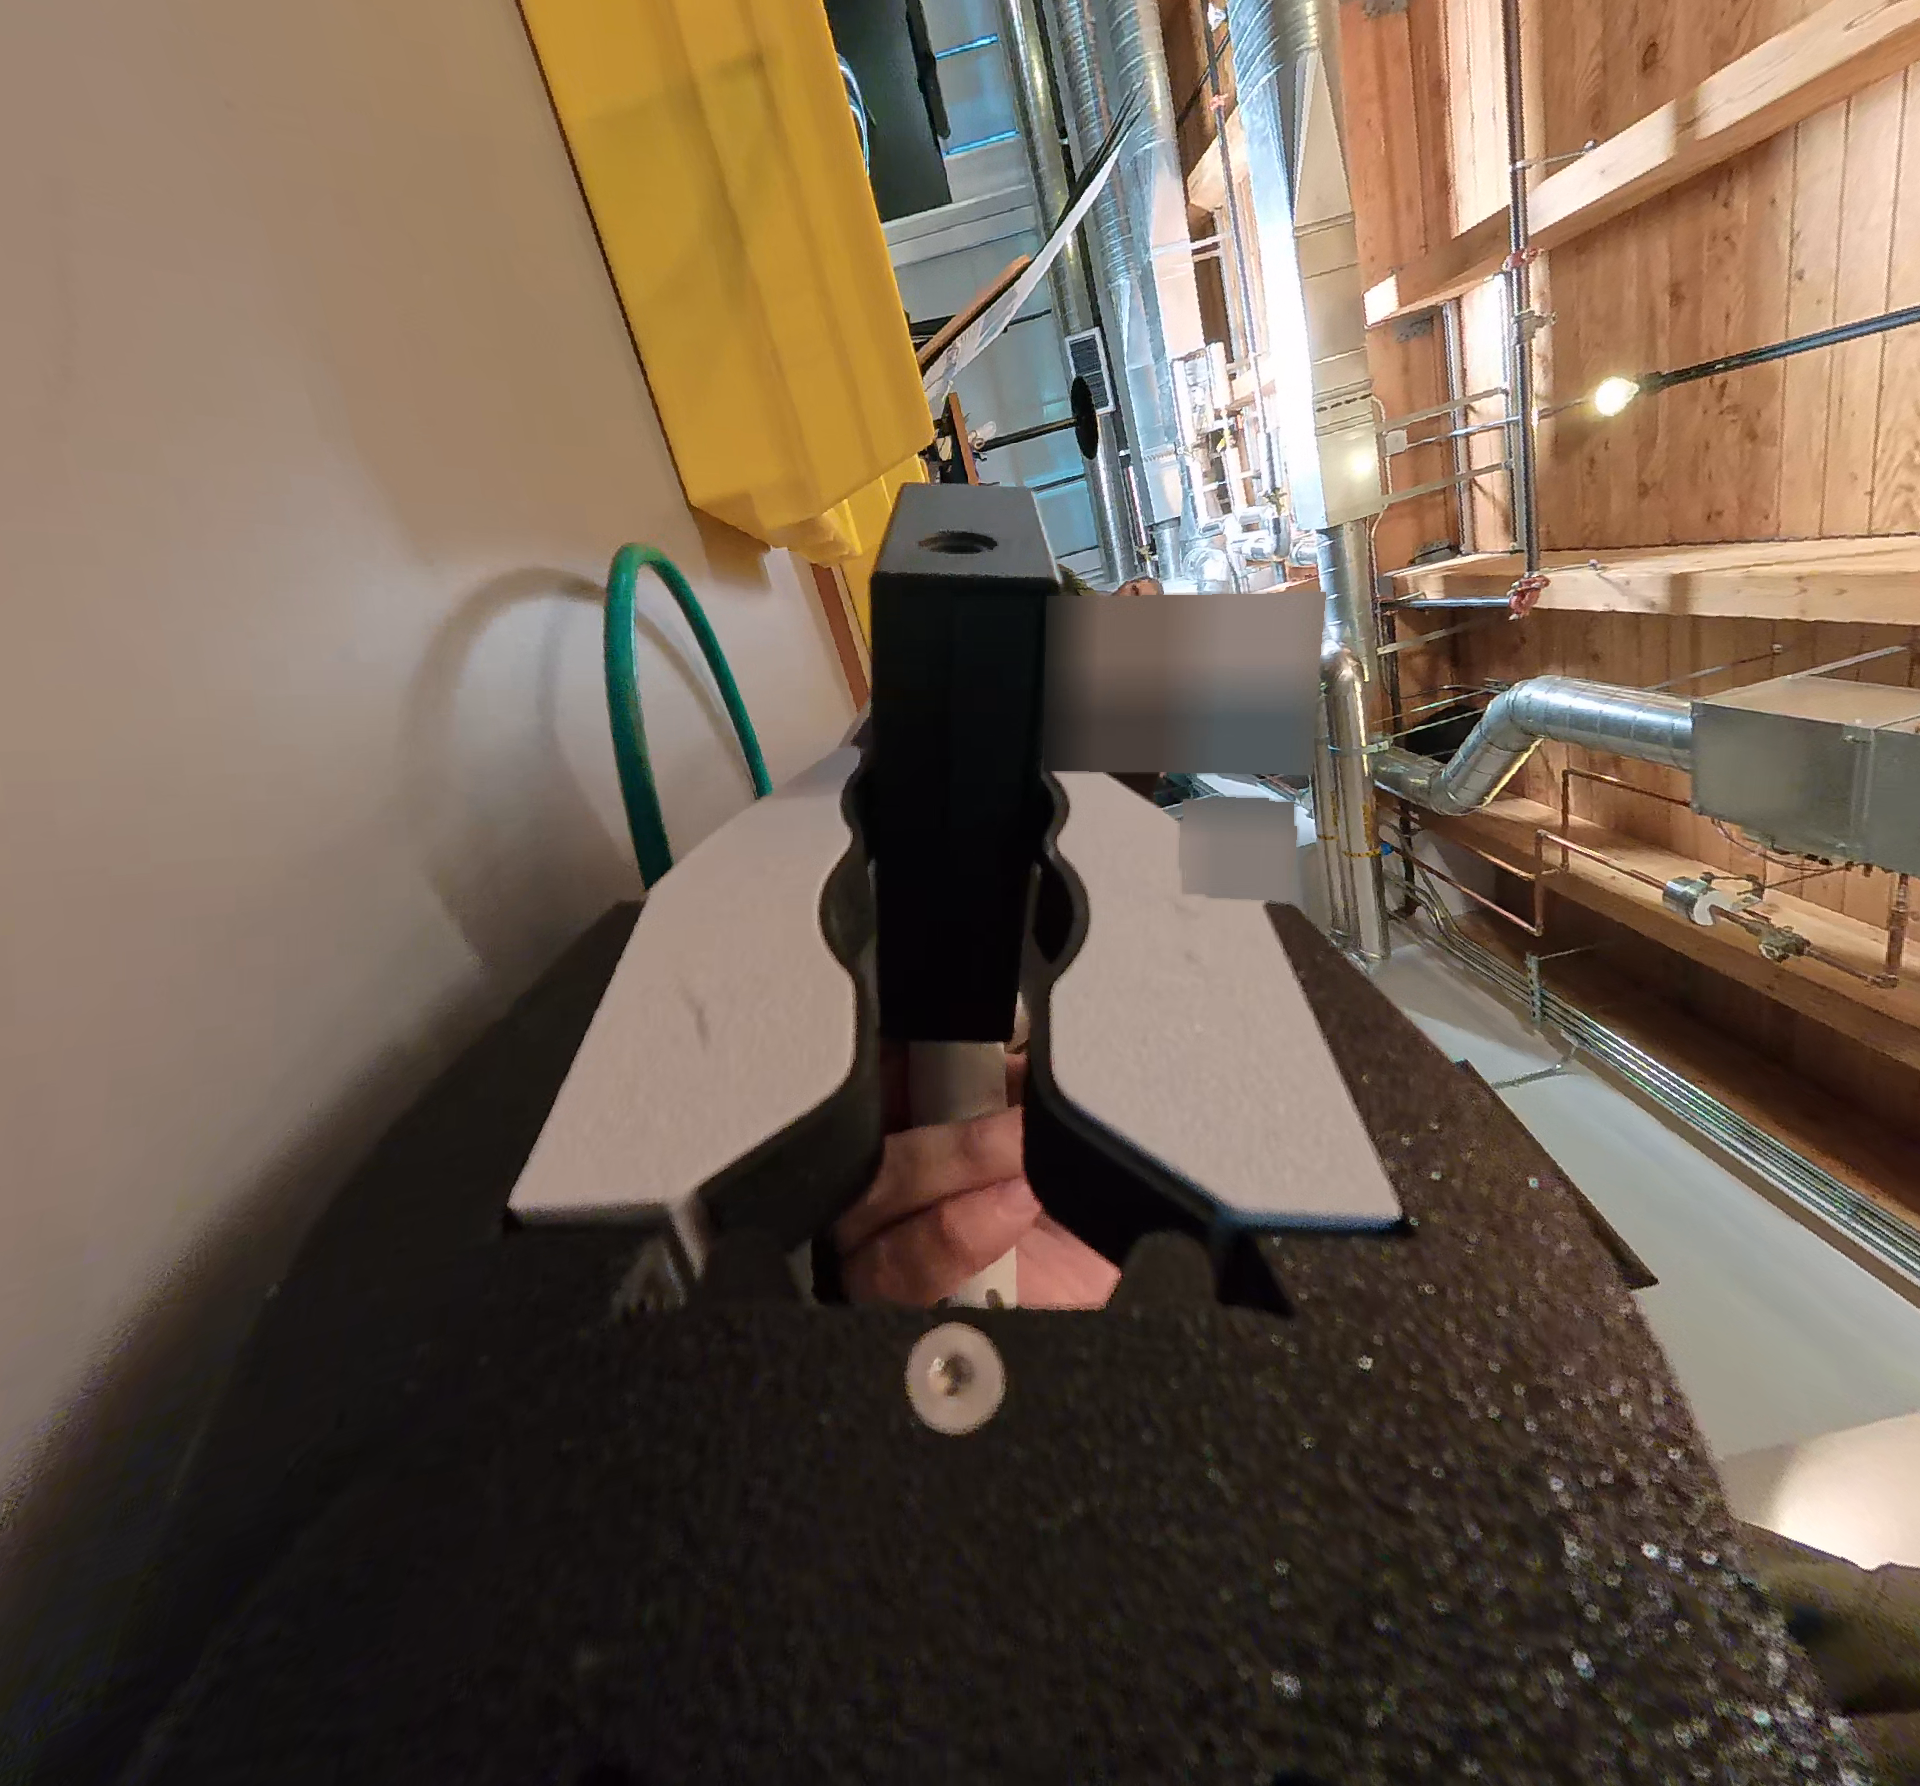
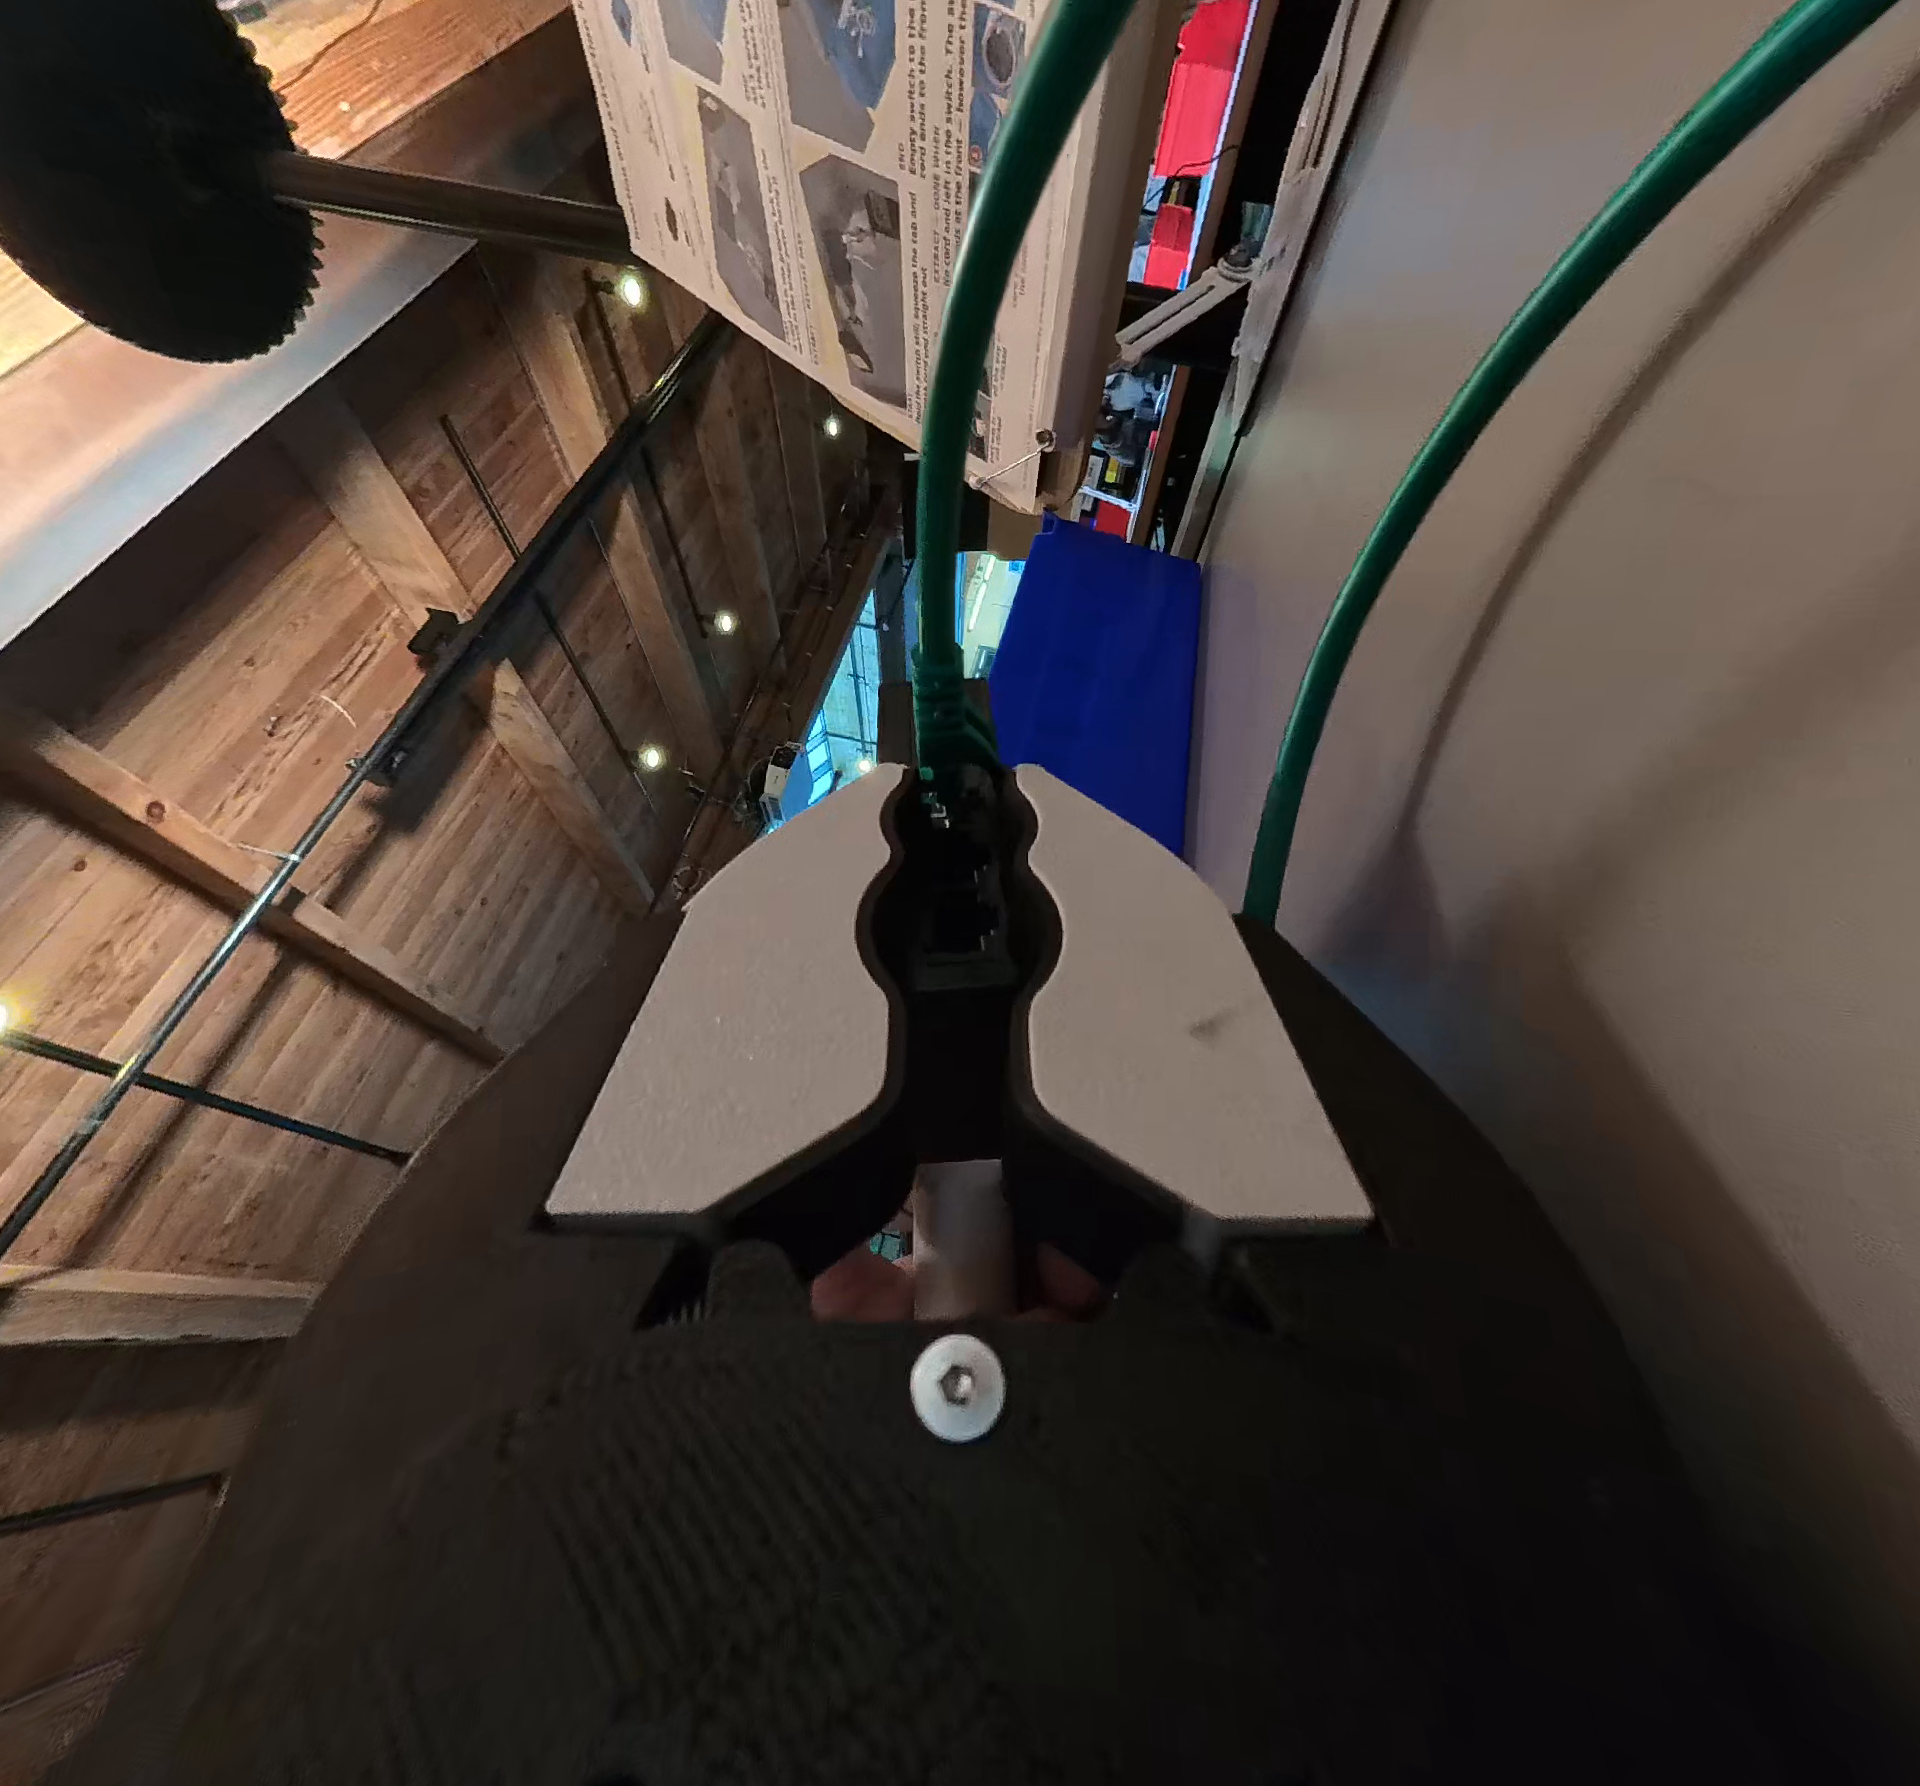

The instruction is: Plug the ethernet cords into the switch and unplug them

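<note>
My left gripper (image 1: 956, 780) is shut on the black switch (image 1: 951, 697), which stands out beyond the fingertips with its end face and a round hole towards me. A green ethernet cord (image 1: 620, 697) loops over the beige table to the left of it. My right gripper (image 2: 958, 786) is also shut on a black switch (image 2: 961, 947), whose open ports show between the fingers. A green cord (image 2: 961, 302) arcs down from above, and its plug (image 2: 940, 708) sits in the far end of the switch. A second green cord (image 2: 1576, 282) curves along the right.
The beige table (image 1: 260, 489) fills the left of the left wrist view and the right of the right wrist view (image 2: 1662, 801). On it stand a yellow bin (image 1: 748, 209) and a blue bin (image 2: 1091, 687). A printed sheet (image 2: 810, 126) hangs behind, and a black disc on a rod (image 2: 135, 126) sits upper left.
</note>
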A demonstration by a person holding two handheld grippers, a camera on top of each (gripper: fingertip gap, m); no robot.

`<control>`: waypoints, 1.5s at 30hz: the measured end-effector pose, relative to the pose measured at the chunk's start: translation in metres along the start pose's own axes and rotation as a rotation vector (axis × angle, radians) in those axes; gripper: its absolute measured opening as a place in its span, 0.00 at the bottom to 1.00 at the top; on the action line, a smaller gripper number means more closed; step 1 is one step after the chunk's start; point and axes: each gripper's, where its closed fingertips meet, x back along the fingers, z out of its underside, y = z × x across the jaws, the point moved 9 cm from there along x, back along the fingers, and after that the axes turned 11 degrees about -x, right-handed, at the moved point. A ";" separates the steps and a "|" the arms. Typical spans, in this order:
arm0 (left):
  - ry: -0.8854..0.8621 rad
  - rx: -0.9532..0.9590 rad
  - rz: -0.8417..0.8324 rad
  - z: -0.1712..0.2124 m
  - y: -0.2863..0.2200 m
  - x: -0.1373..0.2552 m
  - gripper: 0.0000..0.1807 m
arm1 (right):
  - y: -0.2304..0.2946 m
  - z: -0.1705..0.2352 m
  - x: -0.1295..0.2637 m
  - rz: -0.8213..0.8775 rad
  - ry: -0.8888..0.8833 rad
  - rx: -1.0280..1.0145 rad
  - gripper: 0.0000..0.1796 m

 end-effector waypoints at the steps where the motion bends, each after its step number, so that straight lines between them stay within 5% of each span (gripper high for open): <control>1: 0.000 0.002 -0.001 0.000 0.000 0.000 0.15 | 0.000 0.000 0.000 -0.002 0.000 -0.005 0.08; 32: -0.054 0.041 0.044 0.004 0.006 -0.002 0.15 | 0.006 -0.007 -0.002 0.056 0.087 0.213 0.08; 45: -0.027 -0.161 0.013 -0.004 -0.006 -0.001 0.15 | 0.008 -0.010 -0.003 -0.055 0.138 0.139 0.07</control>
